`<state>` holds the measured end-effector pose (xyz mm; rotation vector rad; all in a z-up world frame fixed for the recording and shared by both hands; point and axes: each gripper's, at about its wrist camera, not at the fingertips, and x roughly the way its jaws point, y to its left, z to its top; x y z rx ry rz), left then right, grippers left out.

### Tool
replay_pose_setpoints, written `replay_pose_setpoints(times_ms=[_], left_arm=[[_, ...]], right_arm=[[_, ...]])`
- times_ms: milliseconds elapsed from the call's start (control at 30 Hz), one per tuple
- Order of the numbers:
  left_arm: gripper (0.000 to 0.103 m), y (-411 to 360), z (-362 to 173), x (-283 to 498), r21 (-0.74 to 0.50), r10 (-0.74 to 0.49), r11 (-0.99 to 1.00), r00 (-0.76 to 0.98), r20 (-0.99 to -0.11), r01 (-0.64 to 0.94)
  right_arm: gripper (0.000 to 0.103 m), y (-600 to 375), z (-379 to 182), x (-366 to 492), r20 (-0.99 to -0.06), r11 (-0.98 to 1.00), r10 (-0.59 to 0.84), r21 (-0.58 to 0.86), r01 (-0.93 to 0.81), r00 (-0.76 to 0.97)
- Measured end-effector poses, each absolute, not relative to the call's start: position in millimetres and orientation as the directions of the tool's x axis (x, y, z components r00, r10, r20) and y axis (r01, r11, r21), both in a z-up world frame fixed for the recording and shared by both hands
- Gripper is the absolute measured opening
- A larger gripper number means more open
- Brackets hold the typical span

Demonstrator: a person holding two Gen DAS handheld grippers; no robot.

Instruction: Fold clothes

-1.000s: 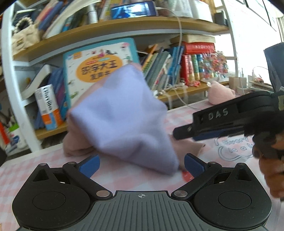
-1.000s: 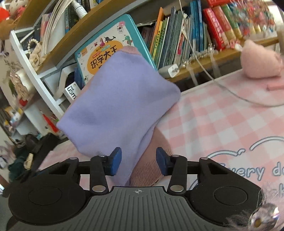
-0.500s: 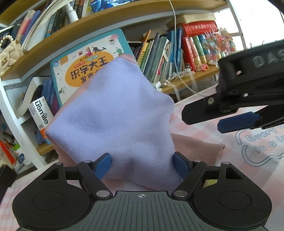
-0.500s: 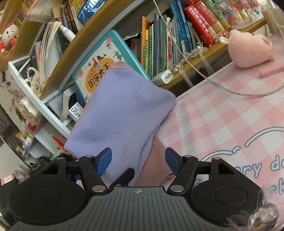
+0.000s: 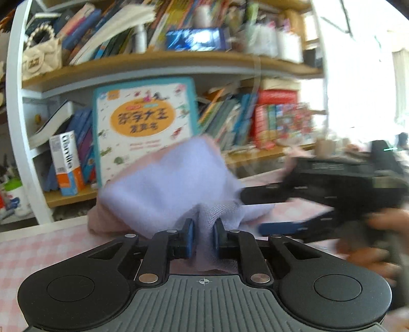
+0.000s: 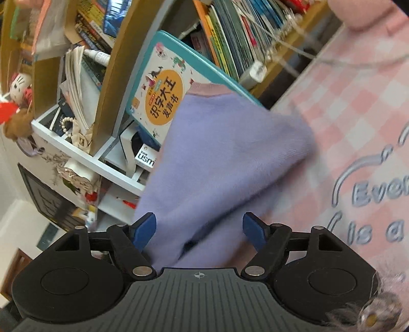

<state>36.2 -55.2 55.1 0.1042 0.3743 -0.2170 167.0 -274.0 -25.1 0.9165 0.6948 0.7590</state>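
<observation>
At the far left of the left wrist view, a white upright of a bookshelf [image 5: 18, 132] is seen, with two wooden shelves crowded with books behind the work area. One large teal-edged picture book [image 5: 144, 125] is stood upright against the lower shelf, facing forward. In front of it, one lilac garment [image 5: 168, 184] with a pink layer beneath is raised off a pink checked tablecloth [image 5: 43, 245]; its top corner overlaps the lower edge of the book, so little room is left behind it. The left gripper [image 5: 203, 238] is clenched on a bunched fold of the lilac garment, both blue pads being pressed against the cloth. Open tablecloth is seen to the left of the gripper. Farther right, the right gripper [image 5: 281, 227] is seen from the side, blurred, held by a hand [image 5: 375, 242], just beside the garment's right edge. In the right wrist view, tilted, the same bookshelf [image 6: 107, 84] fills the left side and the picture book [image 6: 163, 94] is leaned behind the lilac garment [image 6: 219, 163]. The right gripper [image 6: 199, 231] is spread wide, its two blue pads set apart on either side of the hanging cloth, nothing being pinched. To the right, the tablecloth [image 6: 352, 84] lies open, printed with grey lettering, and one pink plush thing [image 6: 363, 12] is seen at the top right edge.
</observation>
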Motion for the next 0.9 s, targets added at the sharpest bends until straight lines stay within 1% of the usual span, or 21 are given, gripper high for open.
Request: replay_pose_setpoints(times_ms=[67,100,133,200,233,300,367,400,500,600,700,733,767,833,867,900], left_arm=[[0.014,-54.5,58.5,20.6,0.057,-0.217,0.965,0.904,-0.368,0.255],[0.014,-54.1,60.1,12.9,0.056,-0.229,0.962,0.902,-0.365,0.267],[0.014,-52.3,59.2,7.1,0.051,-0.231,0.962,0.9,-0.369,0.267],[0.014,-47.1,54.6,-0.7,0.038,-0.227,0.964,0.893,-0.389,0.262],[0.014,-46.3,50.8,-3.0,0.043,-0.221,0.965,0.889,-0.401,0.259],[0.013,-46.7,44.7,-7.6,0.062,-0.211,0.964,0.882,-0.42,0.26],[0.013,-48.5,46.6,-13.2,0.063,-0.231,0.958,0.881,-0.413,0.281],[0.013,-48.4,52.3,-17.4,0.053,-0.257,0.952,0.884,-0.391,0.3],[0.012,-48.9,82.6,-27.6,0.01,-0.37,0.922,0.887,-0.275,0.388],[0.012,-41.4,120.2,-39.8,-0.066,-0.518,0.855,0.847,-0.121,0.514],[0.012,-26.2,147.8,-55.4,-0.122,-0.608,0.783,0.792,0.054,0.609],[0.012,-20.2,150.8,-57.3,-0.149,-0.625,0.763,0.776,0.08,0.63],[0.012,-14.0,152.2,-58.3,-0.178,-0.64,0.742,0.762,0.098,0.646],[0.013,-1.5,155.2,-60.4,-0.233,-0.667,0.697,0.732,0.135,0.678],[0.013,5.6,149.9,-58.3,-0.264,-0.665,0.695,0.737,0.118,0.669],[0.013,12.9,143.0,-55.6,-0.295,-0.659,0.698,0.746,0.092,0.653]], right_arm=[[0.072,-274.7,-29.9,167.5,-0.199,0.375,0.814,0.897,-0.233,0.545],[0.065,-275.5,-31.5,167.5,-0.204,0.371,0.813,0.903,-0.217,0.545],[0.042,-276.9,-31.7,166.8,-0.218,0.383,0.808,0.9,-0.207,0.548],[0.022,-279.6,-32.1,165.1,-0.245,0.408,0.797,0.892,-0.193,0.552],[0.018,-279.7,-30.8,162.0,-0.253,0.423,0.793,0.883,-0.203,0.553],[0.014,-280.1,-19.2,150.9,-0.247,0.456,0.776,0.856,-0.245,0.58],[0.012,-288.6,8.6,131.7,-0.182,0.475,0.744,0.821,-0.318,0.643],[0.012,-292.9,22.4,122.1,-0.146,0.485,0.727,0.8,-0.352,0.671],[0.011,-305.7,64.1,93.4,-0.032,0.522,0.673,0.728,-0.444,0.739],[0.011,-317.7,127.4,56.9,0.117,0.586,0.613,0.596,-0.549,0.781],[0.011,-320.5,185.0,24.9,0.271,0.606,0.61,0.444,-0.659,0.744],[0.011,-318.9,202.2,15.5,0.314,0.609,0.617,0.39,-0.69,0.722],[0.011,-313.7,215.5,9.2,0.338,0.613,0.628,0.34,-0.713,0.701],[0.011,-298.0,227.4,9.0,0.324,0.619,0.654,0.289,-0.73,0.683],[0.011,-287.9,229.1,12.4,0.298,0.622,0.67,0.275,-0.733,0.68],[0.011,-275.2,225.2,20.2,0.25,0.627,0.685,0.275,-0.729,0.684]])
